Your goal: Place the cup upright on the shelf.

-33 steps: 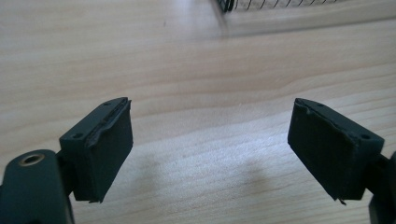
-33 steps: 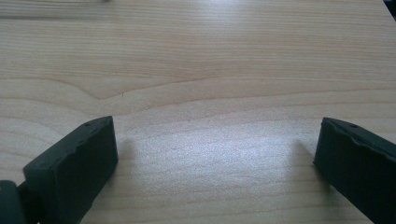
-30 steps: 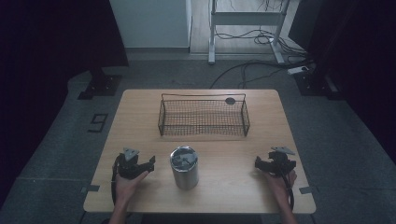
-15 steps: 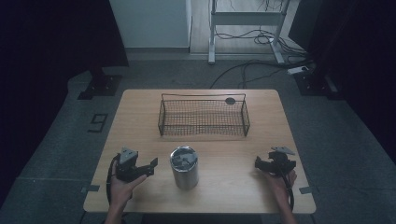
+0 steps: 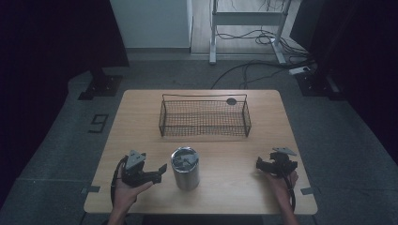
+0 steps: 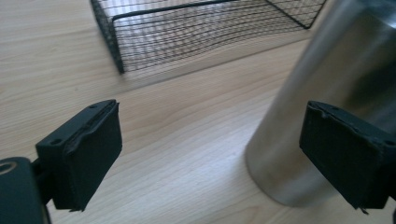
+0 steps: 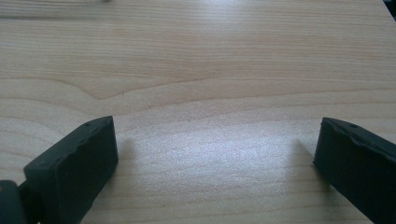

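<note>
A steel tumbler point(image 5: 185, 168) stands upright on the wooden worktop point(image 5: 141, 108), near the front edge and a little left of the middle. From the high view its open top shows grey, angular shapes inside, though what they are cannot be told at this size. In the left gripper view the tumbler point(image 6: 327, 102) rises as a brushed-metal cylinder at the right, its foot flat on the wood.

Behind it, toward the far side of the worktop, sits a black wire basket point(image 5: 204, 118), long and low, with its open side up. Through the mesh only the wood underneath is visible. A small dark round thing point(image 5: 231, 101) lies at the basket's far right corner; whether it is inside or just behind the wire cannot be told. The left gripper view catches a near corner of the basket point(image 6: 154, 32) well apart from the tumbler.

The left claw point(image 5: 159, 169) is held just beside the tumbler, on its left, pointing at it. Its jaws have just been opening and now stand spread, with bare wood between them; one jaw overlaps the tumbler's side in the left gripper view, without a visible press on it.

The right claw point(image 5: 261, 164) rests low at the right front of the worktop, well apart from the tumbler, its jaws spread wide over bare wood.
</note>
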Tool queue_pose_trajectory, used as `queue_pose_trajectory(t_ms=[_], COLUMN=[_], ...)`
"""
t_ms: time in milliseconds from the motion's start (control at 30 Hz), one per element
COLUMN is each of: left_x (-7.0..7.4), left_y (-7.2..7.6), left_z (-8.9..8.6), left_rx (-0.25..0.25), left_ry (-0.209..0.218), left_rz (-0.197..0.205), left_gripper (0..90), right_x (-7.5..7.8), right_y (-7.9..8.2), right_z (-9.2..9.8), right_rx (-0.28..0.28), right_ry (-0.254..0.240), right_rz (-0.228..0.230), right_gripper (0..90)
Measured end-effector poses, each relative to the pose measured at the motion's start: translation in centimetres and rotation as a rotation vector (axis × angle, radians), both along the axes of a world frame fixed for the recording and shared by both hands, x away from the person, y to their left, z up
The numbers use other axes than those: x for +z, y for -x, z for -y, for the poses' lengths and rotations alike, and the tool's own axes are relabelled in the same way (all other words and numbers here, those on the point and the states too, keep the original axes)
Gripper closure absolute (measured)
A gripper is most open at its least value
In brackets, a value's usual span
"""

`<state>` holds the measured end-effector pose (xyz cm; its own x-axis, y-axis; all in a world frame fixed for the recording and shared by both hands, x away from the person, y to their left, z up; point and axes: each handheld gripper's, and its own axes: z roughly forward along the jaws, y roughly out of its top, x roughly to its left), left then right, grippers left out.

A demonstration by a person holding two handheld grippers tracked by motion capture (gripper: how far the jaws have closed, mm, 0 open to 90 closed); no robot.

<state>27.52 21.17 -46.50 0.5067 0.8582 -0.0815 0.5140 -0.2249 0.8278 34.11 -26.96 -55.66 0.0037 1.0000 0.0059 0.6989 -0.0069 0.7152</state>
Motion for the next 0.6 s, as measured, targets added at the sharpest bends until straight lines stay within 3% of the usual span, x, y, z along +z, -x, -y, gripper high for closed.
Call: queue_pose_trajectory(t_ms=[267, 600], left_x=[0.1, 0.4], left_y=[0.4, 0.8], left_z=[1.1, 1.3], left_rx=[-0.053, -0.069], left_ry=[0.015, 0.008], left_rz=[-0.013, -0.013], left_gripper=[2.5, 2.0], right_x=[0.0, 0.0], right_y=[0.0, 0.0], right_z=[0.0, 0.0], right_rx=[0.0, 0.0], right_ry=[-0.001, -0.002], right_rz=[0.0, -0.002], right_gripper=[0.0, 0.0])
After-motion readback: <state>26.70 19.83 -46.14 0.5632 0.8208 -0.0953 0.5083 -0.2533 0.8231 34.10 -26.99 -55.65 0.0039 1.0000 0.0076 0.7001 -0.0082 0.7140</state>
